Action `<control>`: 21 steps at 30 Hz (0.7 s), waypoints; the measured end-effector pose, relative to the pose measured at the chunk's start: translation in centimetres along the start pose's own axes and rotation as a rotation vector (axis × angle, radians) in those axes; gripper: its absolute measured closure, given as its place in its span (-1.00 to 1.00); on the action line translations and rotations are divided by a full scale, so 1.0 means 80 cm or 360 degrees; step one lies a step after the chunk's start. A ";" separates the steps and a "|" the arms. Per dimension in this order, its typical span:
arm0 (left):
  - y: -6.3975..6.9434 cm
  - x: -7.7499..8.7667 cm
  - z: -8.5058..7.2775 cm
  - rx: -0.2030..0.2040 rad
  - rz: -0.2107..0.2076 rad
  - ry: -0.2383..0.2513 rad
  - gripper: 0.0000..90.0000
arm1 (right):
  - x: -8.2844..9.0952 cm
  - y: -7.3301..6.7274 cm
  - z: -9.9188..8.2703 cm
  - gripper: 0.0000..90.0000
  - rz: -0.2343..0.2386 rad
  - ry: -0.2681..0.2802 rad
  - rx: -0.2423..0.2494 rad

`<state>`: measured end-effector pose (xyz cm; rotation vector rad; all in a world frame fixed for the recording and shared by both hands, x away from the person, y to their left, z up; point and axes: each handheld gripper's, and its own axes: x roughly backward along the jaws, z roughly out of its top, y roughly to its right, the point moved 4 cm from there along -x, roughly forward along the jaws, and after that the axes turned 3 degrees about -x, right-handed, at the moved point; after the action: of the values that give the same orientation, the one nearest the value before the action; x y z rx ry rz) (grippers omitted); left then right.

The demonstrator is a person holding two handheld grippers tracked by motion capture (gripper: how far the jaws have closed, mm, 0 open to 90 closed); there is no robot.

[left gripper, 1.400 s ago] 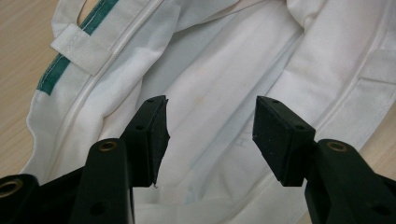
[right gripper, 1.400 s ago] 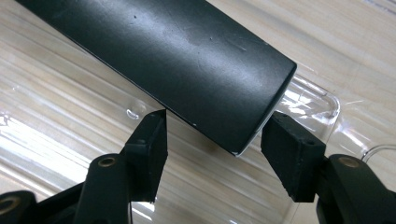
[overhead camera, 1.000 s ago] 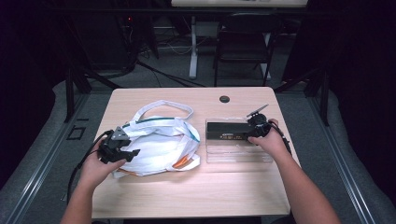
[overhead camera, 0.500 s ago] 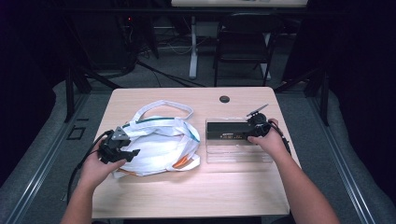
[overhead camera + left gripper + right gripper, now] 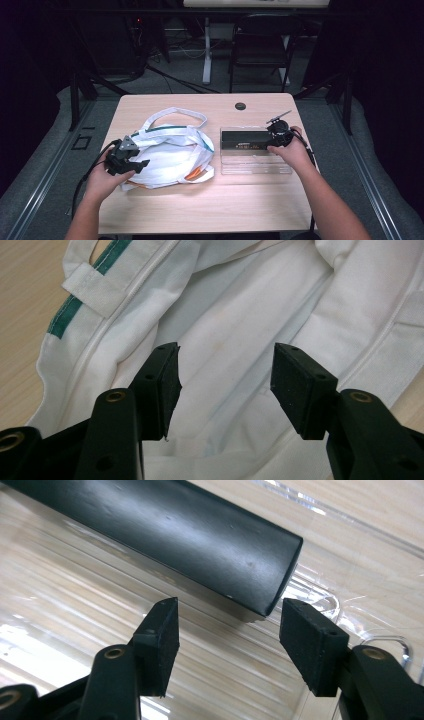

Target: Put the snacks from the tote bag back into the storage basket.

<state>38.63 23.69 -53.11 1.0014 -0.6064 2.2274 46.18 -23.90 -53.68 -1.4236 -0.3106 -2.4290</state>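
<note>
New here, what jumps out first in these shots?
The crumpled white cloth bag with green trim sprawls over the left half of the table, with the left gripper open just above its fabric. To its right lies a clear plastic case holding a long black bar, and the right gripper hangs open at that bar's end.

A light wooden table [image 5: 165,210] with rounded corners carries everything; a small dark round grommet [image 5: 240,106] sits in its top near the far edge; on the left half lies a white cloth tote bag [image 5: 172,155] with green trim, slumped flat, its straps looped toward the far side; just beside it, on the right half, lies a clear plastic tray [image 5: 255,165], ribbed, holding a long black box [image 5: 245,140] along its far side.
</note>
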 end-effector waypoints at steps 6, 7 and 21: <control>0.000 0.000 -0.001 -0.0003 0.0001 -0.0006 0.00 | 0.024 -0.018 -0.002 0.09 0.0033 0.0029 0.0072; 0.000 0.000 -0.001 -0.0003 0.0003 -0.0006 0.00 | 0.027 -0.023 -0.003 0.11 0.0039 0.0039 0.0081; -0.001 0.001 -0.002 -0.0005 0.0003 -0.0007 0.00 | 0.056 -0.076 -0.023 0.82 0.0198 0.0156 0.0179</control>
<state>38.59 23.83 -53.13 1.0049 -0.6127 2.2260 40.41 -19.59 -50.84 -1.2347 -0.3204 -2.3330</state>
